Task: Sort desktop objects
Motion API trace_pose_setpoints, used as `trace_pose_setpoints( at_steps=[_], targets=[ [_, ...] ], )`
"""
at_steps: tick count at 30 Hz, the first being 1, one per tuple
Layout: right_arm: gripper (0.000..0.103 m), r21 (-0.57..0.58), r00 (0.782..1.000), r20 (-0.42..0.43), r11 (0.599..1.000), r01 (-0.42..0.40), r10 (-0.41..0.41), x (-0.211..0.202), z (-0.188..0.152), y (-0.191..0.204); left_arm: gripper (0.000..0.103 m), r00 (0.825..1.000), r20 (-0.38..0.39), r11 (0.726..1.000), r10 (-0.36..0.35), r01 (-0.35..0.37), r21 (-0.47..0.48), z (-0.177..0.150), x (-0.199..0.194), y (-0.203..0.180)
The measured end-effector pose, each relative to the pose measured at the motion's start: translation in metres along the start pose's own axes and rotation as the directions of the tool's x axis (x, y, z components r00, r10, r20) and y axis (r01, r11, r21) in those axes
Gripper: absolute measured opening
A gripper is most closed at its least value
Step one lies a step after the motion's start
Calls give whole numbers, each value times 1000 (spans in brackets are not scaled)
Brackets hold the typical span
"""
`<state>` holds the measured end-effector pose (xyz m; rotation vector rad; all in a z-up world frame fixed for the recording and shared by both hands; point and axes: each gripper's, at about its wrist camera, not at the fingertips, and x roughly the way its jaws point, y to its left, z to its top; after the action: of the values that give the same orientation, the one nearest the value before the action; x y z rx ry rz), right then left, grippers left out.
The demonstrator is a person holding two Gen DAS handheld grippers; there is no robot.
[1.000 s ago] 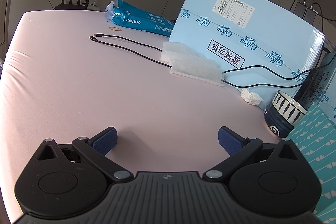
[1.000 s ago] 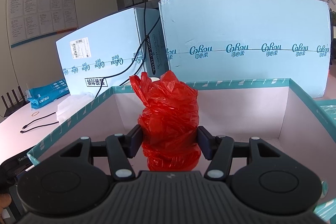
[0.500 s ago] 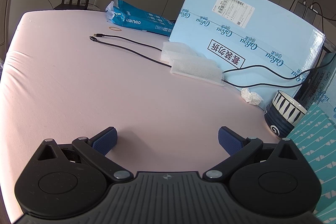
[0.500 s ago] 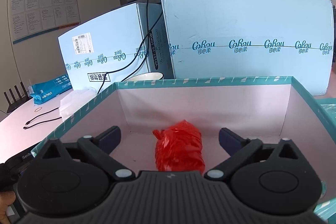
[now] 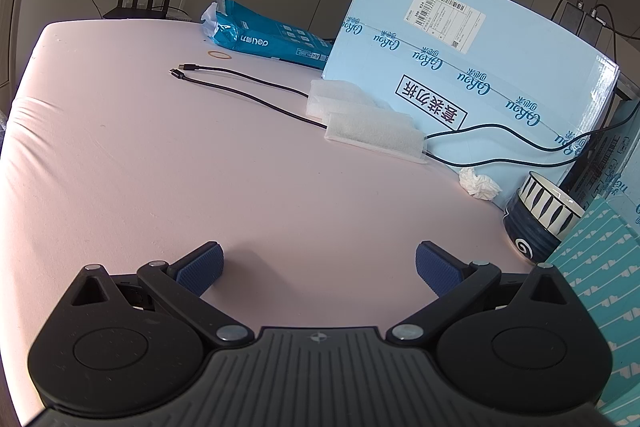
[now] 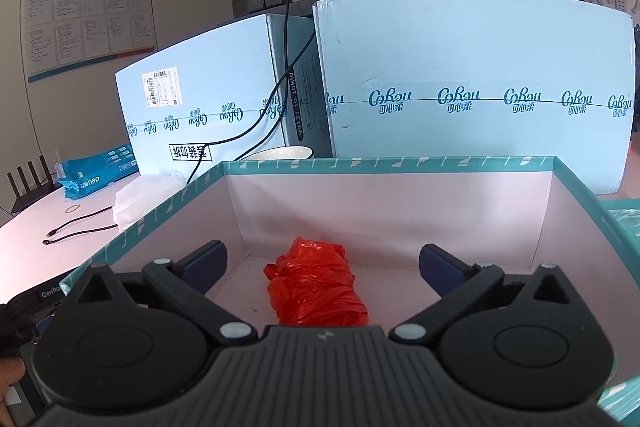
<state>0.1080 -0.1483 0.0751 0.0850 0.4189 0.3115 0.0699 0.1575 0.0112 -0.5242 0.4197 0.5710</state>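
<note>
A crumpled red plastic bag lies on the floor of a teal-rimmed box in the right wrist view. Above it my right gripper stands wide open, its pads clear of the bag on both sides. In the left wrist view my left gripper is open over the bare pink tabletop, holding nothing. A striped blue and white bowl stands to its right beside a crumpled white tissue. Two white foam pads and a black cable lie farther back.
Large light-blue cartons stand upright behind the box and along the table's right side. A teal paper pack, a rubber band and a black router sit at the far end. The box's teal wall borders the left gripper.
The right gripper opened and let go of the red bag, which dropped to the box floor and settled. The left gripper has not moved.
</note>
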Motion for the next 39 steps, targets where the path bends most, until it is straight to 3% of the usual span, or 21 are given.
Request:
trace_pose_setpoints(
  at_steps=[26,39],
  targets=[
    [103,-85,991,113,993,80,-70,-5,-8,11,103,1000,-2,1000,7,-7,8,0,1,-1],
    [103,-119,996,61,990,76,-69,-2,-5,14,103,1000,-1,1000,5,-5,6,0,1,-2]
  ],
)
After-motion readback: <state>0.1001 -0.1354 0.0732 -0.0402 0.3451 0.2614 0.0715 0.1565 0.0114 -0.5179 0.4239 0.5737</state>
